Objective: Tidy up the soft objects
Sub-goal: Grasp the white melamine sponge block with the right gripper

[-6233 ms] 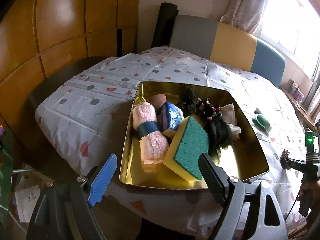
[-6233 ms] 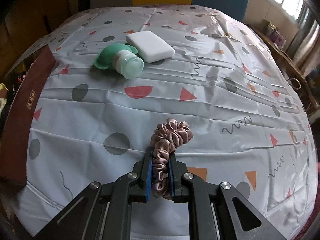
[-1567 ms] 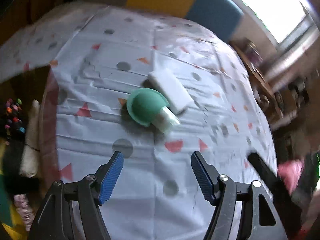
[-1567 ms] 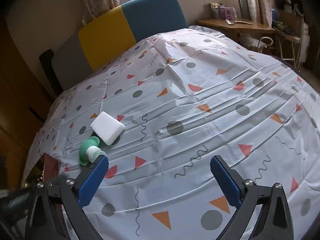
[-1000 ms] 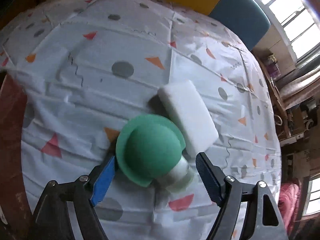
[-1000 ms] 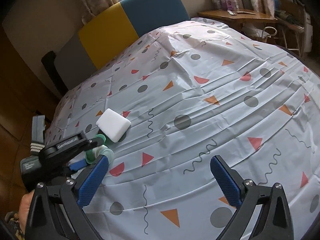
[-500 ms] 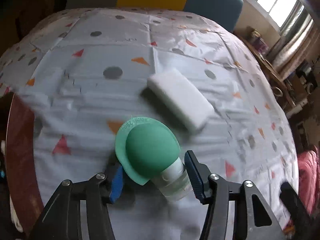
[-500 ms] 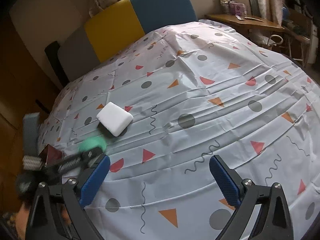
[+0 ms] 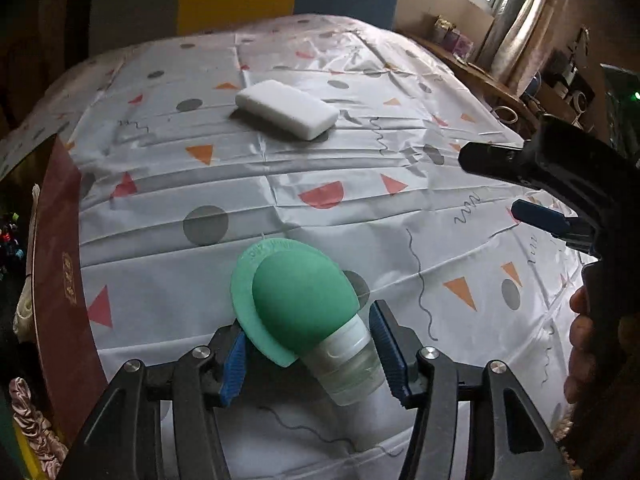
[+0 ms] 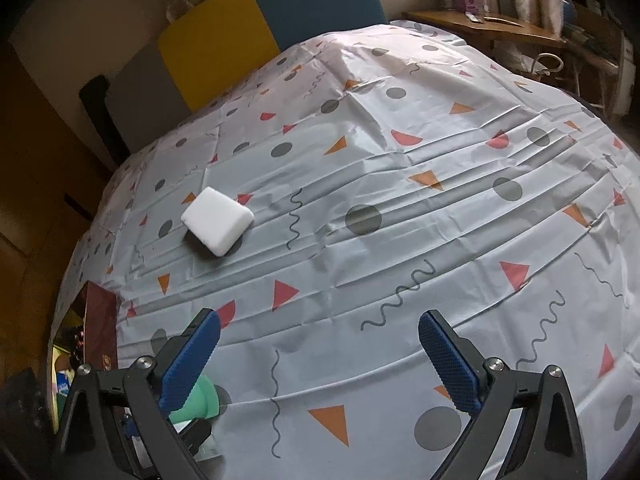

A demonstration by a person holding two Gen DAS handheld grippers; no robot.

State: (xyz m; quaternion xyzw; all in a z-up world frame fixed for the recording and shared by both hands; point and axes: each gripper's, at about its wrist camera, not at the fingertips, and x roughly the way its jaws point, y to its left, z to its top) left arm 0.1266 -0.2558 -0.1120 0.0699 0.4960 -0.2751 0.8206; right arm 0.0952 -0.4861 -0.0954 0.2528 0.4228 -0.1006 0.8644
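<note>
A green silicone brush on a clear squeeze bottle (image 9: 304,312) lies on the patterned tablecloth between the fingers of my left gripper (image 9: 310,356). The blue pads press its clear body on both sides. Its green head also shows low left in the right wrist view (image 10: 200,398). A white sponge block (image 9: 286,109) lies further back on the cloth, and it also shows in the right wrist view (image 10: 217,221). My right gripper (image 10: 320,360) is open and empty above the cloth. It shows at the right of the left wrist view (image 9: 560,200).
The dark red wall of the tin tray (image 9: 60,280) stands at the left, with a pink scrunchie (image 9: 28,420) inside; its corner shows in the right wrist view (image 10: 98,328). A yellow and blue chair back (image 10: 260,28) is behind the table. A wooden side table (image 10: 500,28) stands far right.
My left gripper has moved in over the green brush bottle and closed its fingers onto the clear body. My right gripper has stayed open, shifting slightly over the cloth.
</note>
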